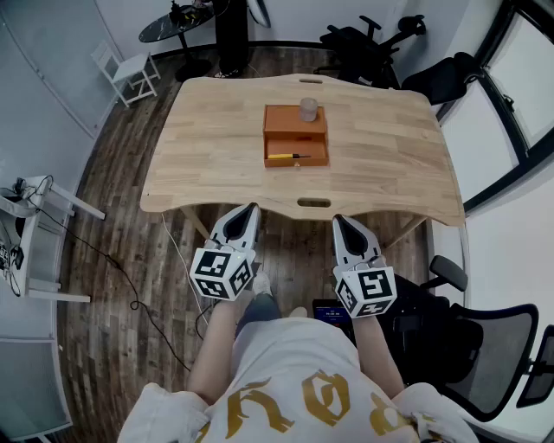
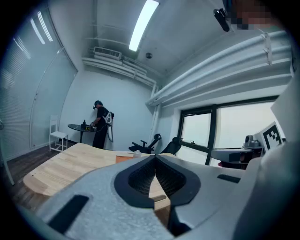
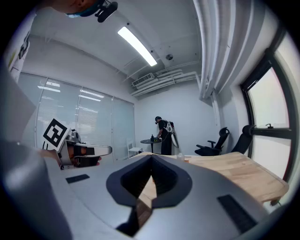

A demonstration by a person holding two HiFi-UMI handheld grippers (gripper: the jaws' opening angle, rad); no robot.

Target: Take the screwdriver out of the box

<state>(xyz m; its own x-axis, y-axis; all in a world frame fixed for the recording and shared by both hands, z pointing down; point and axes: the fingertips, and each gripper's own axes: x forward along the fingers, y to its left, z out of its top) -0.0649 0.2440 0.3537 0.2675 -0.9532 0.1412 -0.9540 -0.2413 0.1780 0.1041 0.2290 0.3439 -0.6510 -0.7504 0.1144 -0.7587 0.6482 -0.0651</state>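
An orange box [image 1: 296, 136] stands in the middle of the wooden table [image 1: 389, 164], its drawer pulled out toward me. A yellow and black screwdriver [image 1: 288, 157] lies in the drawer. A clear cup [image 1: 309, 109] stands on top of the box. My left gripper [image 1: 253, 208] and right gripper [image 1: 338, 221] hang side by side just short of the table's near edge, both pointing at the table, both shut and empty. In the left gripper view the jaws meet at the tip [image 2: 155, 161], with the box [image 2: 124, 159] small beyond them. The right gripper view shows shut jaws [image 3: 151, 160] too.
Black office chairs [image 1: 368, 39] stand behind the table, another [image 1: 489, 346] at my right. A white chair [image 1: 130, 71] and a round black table [image 1: 177, 26] are at the back left, where a person [image 3: 165, 136] stands. A white rack [image 1: 35, 225] and floor cables lie left.
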